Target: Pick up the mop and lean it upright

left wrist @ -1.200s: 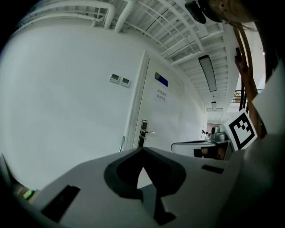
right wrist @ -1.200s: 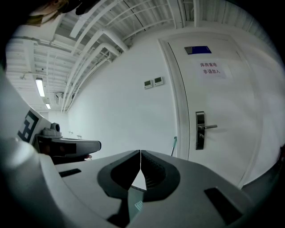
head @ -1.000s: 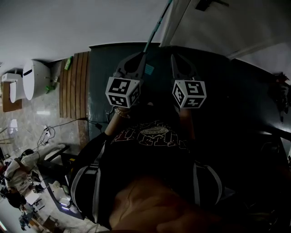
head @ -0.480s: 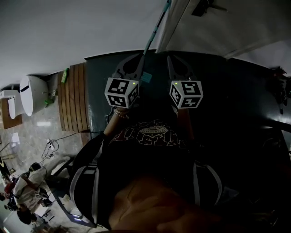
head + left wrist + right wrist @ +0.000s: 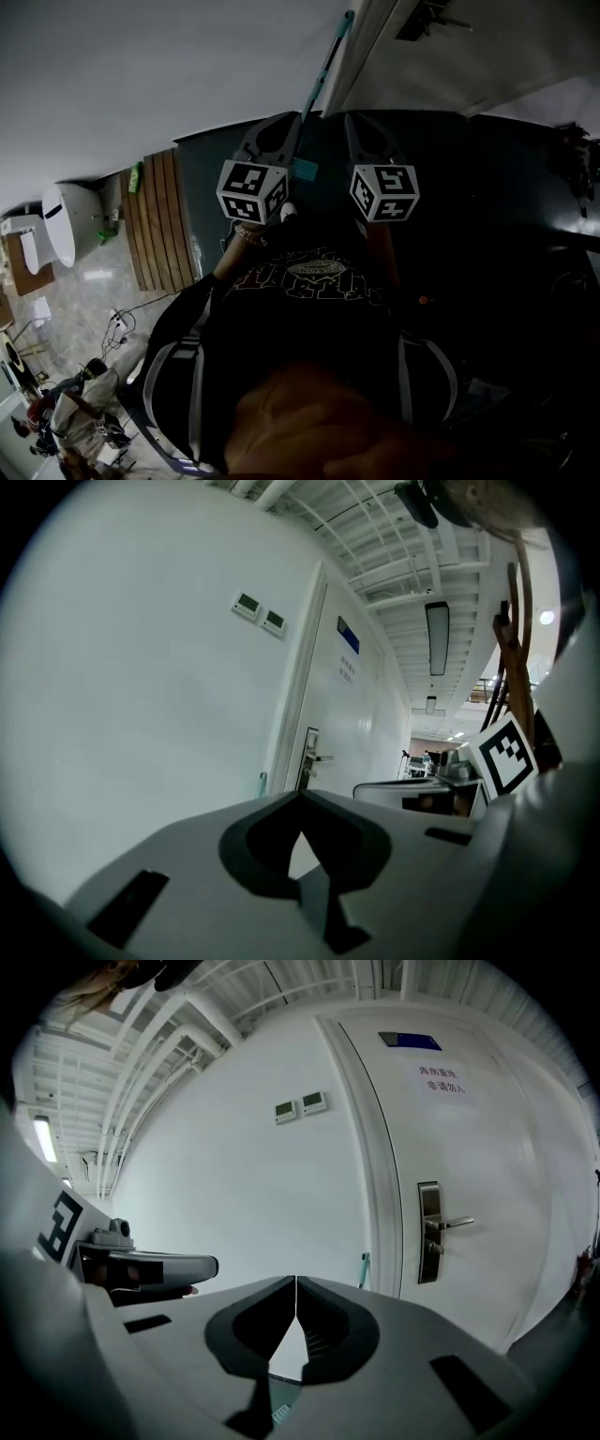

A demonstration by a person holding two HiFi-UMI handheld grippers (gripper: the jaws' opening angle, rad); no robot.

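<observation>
Mop [image 5: 323, 77] leans against wall [image 5: 141, 75] beyond left tongs [image 5: 294, 118] and right tongs [image 5: 351, 118], both closed, empty.

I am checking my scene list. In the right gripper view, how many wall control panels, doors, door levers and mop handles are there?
Wall control panels: 2
Door: 1
Door lever: 1
Mop handle: 1
Total: 5
</observation>
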